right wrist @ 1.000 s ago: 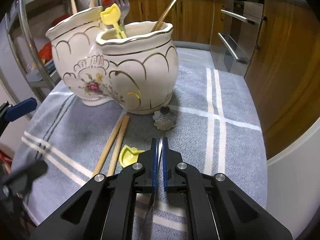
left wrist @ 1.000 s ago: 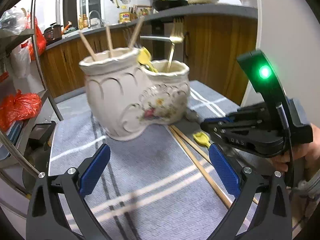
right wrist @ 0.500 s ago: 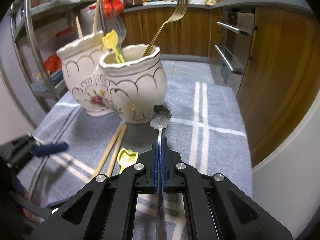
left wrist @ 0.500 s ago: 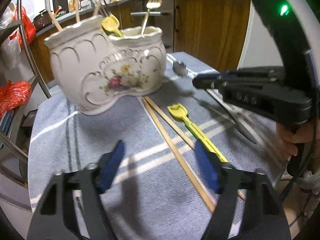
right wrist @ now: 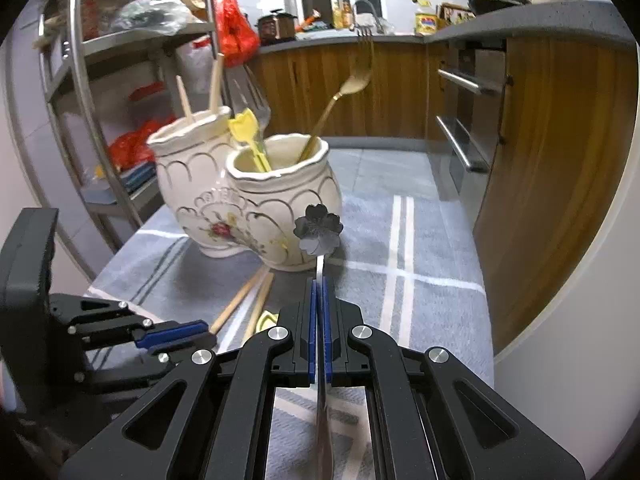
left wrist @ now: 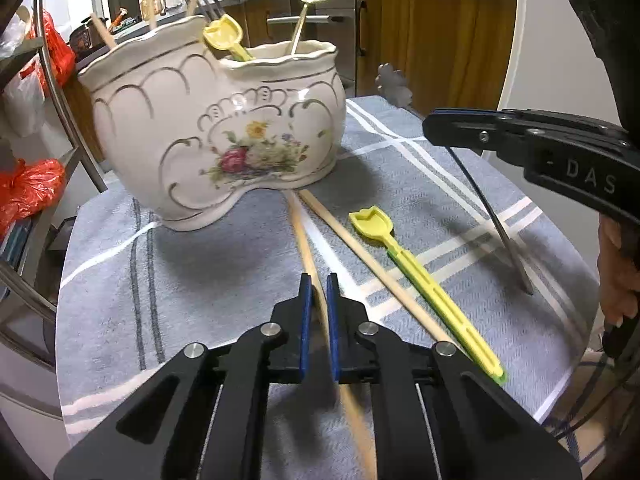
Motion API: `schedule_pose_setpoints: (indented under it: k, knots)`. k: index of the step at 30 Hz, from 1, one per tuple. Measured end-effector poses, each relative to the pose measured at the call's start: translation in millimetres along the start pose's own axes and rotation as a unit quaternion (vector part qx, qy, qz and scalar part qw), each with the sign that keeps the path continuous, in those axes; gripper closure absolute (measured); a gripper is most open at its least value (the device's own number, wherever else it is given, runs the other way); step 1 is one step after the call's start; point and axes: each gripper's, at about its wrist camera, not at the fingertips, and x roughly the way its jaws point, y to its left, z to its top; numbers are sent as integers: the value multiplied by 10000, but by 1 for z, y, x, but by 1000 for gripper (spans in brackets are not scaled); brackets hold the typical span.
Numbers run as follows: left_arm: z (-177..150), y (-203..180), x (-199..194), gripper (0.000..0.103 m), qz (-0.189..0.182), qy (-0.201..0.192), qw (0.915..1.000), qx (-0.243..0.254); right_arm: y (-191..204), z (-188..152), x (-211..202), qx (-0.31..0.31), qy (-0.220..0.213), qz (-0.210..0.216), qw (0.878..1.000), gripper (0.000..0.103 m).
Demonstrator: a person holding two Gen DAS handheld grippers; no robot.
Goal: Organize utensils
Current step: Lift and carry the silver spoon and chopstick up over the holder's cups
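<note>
A cream double-pot ceramic holder point(left wrist: 216, 136) stands on the grey striped cloth point(left wrist: 208, 280); it also shows in the right wrist view point(right wrist: 256, 204). It holds chopsticks, a yellow tulip pick and a gold fork point(right wrist: 352, 84). My left gripper point(left wrist: 316, 292) is shut on one wooden chopstick point(left wrist: 304, 240) lying on the cloth. A second chopstick point(left wrist: 360, 256) and a yellow tulip pick point(left wrist: 416, 276) lie to its right. My right gripper point(right wrist: 319, 292) is shut on a metal utensil with a flower-shaped end point(right wrist: 318, 230), held above the cloth beside the holder.
A metal shelf rack point(right wrist: 100, 80) with red bags stands left of the table. Wooden kitchen cabinets point(right wrist: 540, 140) and an oven handle are behind and right. The table edge drops off on the right point(left wrist: 576, 320).
My left gripper came down and closed on a chopstick. My right gripper lifted the flower-ended utensil off the cloth and raised it.
</note>
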Motion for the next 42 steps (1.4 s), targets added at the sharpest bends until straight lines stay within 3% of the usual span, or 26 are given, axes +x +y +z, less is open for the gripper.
schedule_pose_setpoints:
  k: [10,18,23,30,36,42]
  knots:
    - [-14,18,-42,98,-134,-616,9980,71,13,3,-23,-210,-488,2,9986,99]
    - [-20,23,-83,98,-185,-1364,9903,186,25,11,-44,-186,-1057,58,9942,99]
    - [-14,36,-107,98,-196,-1940,9808,67,33,17,-53,-236,-1395,59,9899,99]
    - [3,55,-110,98,-229,-2400,9705,-79,36,31,-53,-113,-1772,-47,9841,99]
    - [37,79,-114,98,-189,-2926,9560,-126,33,57,-47,13,-2099,-141,9776,99]
    - [81,116,-108,98,-473,-3385,9377,-617,24,78,-32,213,-2289,-187,9730,99]
